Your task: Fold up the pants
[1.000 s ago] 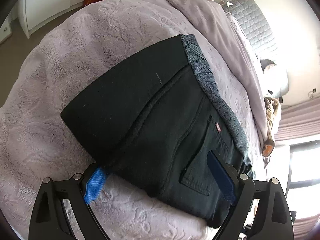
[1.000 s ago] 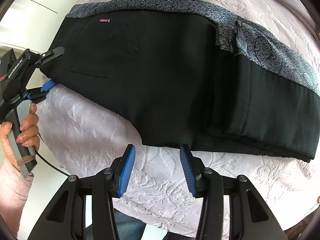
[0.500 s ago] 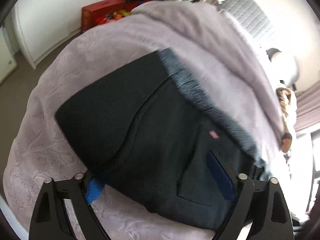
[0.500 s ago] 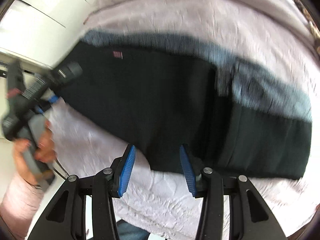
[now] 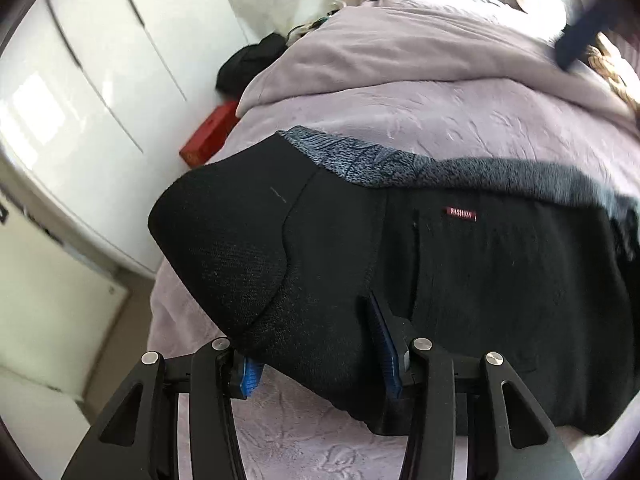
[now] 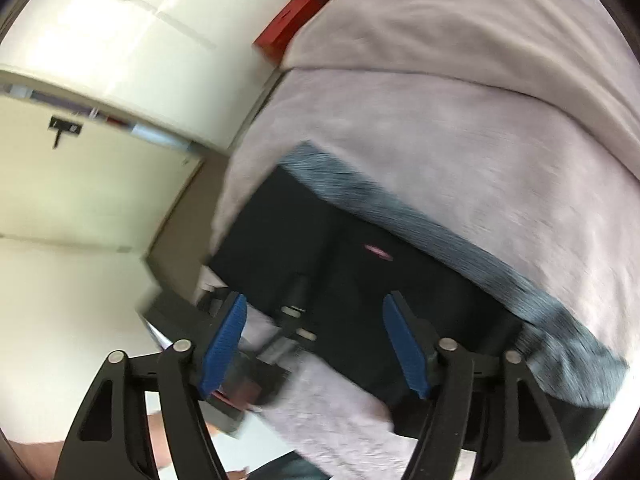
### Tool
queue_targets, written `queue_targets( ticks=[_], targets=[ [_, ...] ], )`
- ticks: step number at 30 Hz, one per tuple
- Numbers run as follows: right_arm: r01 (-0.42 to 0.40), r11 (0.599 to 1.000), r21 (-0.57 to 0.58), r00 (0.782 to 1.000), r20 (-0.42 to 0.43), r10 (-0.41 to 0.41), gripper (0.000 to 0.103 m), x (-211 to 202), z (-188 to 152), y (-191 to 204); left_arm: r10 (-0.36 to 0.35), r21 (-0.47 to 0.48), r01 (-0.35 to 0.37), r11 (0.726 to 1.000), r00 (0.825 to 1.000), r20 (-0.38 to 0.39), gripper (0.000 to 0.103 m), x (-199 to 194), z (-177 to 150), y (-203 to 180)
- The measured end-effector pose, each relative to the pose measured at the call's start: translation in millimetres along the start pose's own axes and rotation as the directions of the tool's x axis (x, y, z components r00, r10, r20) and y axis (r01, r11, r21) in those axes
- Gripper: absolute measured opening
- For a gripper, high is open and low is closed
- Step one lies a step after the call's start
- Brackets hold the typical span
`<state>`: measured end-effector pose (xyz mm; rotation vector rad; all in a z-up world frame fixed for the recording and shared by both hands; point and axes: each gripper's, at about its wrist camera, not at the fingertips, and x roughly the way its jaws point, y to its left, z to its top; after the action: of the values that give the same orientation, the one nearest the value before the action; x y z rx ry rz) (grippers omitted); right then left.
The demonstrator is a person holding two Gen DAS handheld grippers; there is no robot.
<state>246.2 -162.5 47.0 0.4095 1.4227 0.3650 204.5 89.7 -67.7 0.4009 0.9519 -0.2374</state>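
Closing over the near edge of the folded black pants (image 5: 460, 280), the left gripper (image 5: 316, 344) has the cloth between its blue pads (image 5: 382, 340): one pad lies on top of the fabric, the other sits under the fold at the near edge of the bed (image 5: 460, 116). It points steeply down. A small red tag (image 5: 461, 214) on the pants reads FASHION in pale letters, just below the grey patterned waistband (image 5: 420, 168).

The right gripper (image 6: 316, 340) is opening, with its pads spread wide over the same garment and nothing pinched between them — this view is blurred. It too tilts downward, and the other gripper's handle shows dimly between its fingers.

The pants lie folded on the lilac bed cover, close to the near edge, their long axis running left to right in the left wrist view, waistband along the far side. A lilac blanket (image 5: 400, 56) is heaped beyond them. A red box (image 5: 210, 136) sits on the floor by white cupboard doors (image 5: 120, 80); its print is too blurred to read.
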Motion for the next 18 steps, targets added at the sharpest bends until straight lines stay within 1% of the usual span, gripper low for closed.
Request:
queue_targets(
  ticks=[1, 3, 4, 5, 6, 8, 11, 12, 14, 15, 16, 17, 18],
  targets=[
    [-0.006, 1.000, -0.007, 0.999, -0.040, 0.005, 0.078, 9.7, 7.6, 7.8, 0.003, 0.007, -0.003, 1.000, 1.000, 0.006, 0.048, -0.5, -1.0, 0.9],
    [0.007, 0.999, -0.036, 0.994, -0.112, -0.011, 0.078, 30.1, 26.9, 27.4, 0.006, 0.014, -0.006, 1.000, 1.000, 0.010, 0.048, -3.2, -0.7, 1.1],
    [0.016, 0.998, -0.068, 0.989, -0.149, -0.026, 0.078, 43.5, 37.4, 39.3, 0.007, 0.014, -0.007, 1.000, 1.000, 0.012, 0.048, -4.5, -1.3, 3.2],
    [0.029, 0.995, -0.091, 0.985, -0.165, -0.043, 0.078, 53.1, 40.7, 43.6, 0.009, 0.015, -0.009, 1.000, 1.000, 0.013, 0.048, -4.4, -1.6, 3.6],
    [0.052, 0.991, -0.122, 0.977, -0.198, -0.076, 0.078, 69.0, 48.6, 55.9, 0.012, 0.017, -0.012, 1.000, 1.000, 0.016, 0.048, -4.9, -1.2, 2.0],
    [0.061, 0.986, -0.155, 0.960, -0.263, -0.101, 0.078, 94.4, 57.1, 69.6, 0.022, 0.022, -0.022, 1.000, 0.999, 0.023, 0.048, -6.9, -1.7, -0.6],
    [0.090, 0.974, -0.208, 0.920, -0.356, -0.161, 0.078, 135.4, 62.1, 87.2, 0.035, 0.032, -0.036, 0.999, 0.999, 0.031, 0.048, -9.9, -2.7, -4.2],
    [0.108, 0.966, -0.233, 0.905, -0.378, -0.192, 0.078, 147.9, 62.9, 92.1, 0.036, 0.035, -0.037, 0.999, 0.999, 0.034, 0.048, -11.4, -3.5, -5.8],
    [0.140, 0.955, -0.260, 0.886, -0.399, -0.238, 0.077, 163.5, 64.0, 94.8, 0.032, 0.049, -0.034, 0.998, 0.999, 0.036, 0.048, -13.7, -4.3, -8.7],
    [0.156, 0.950, -0.269, 0.876, -0.406, -0.259, 0.055, 169.0, 60.9, 93.4, 0.019, 0.053, -0.021, 0.998, 0.999, 0.026, 0.048, -14.3, -5.0, -9.8],
    [0.163, 0.947, -0.276, 0.875, -0.403, -0.268, 0.036, 170.0, 60.6, 92.4, 0.014, 0.056, -0.016, 0.998, 0.999, 0.029, 0.048, -16.6, -4.9, -11.3],
    [0.154, 0.952, -0.266, 0.881, -0.400, -0.254, 0.012, 168.8, 60.6, 90.1, 0.014, 0.064, -0.017, 0.998, 0.999, 0.041, 0.048, -21.9, -7.2, -12.3],
    [0.137, 0.960, -0.244, 0.892, -0.391, -0.226, 0.012, 163.3, 59.4, 85.9, 0.010, 0.071, -0.013, 0.997, 0.999, 0.050, 0.048, -25.0, -5.2, -13.6]
  ],
)
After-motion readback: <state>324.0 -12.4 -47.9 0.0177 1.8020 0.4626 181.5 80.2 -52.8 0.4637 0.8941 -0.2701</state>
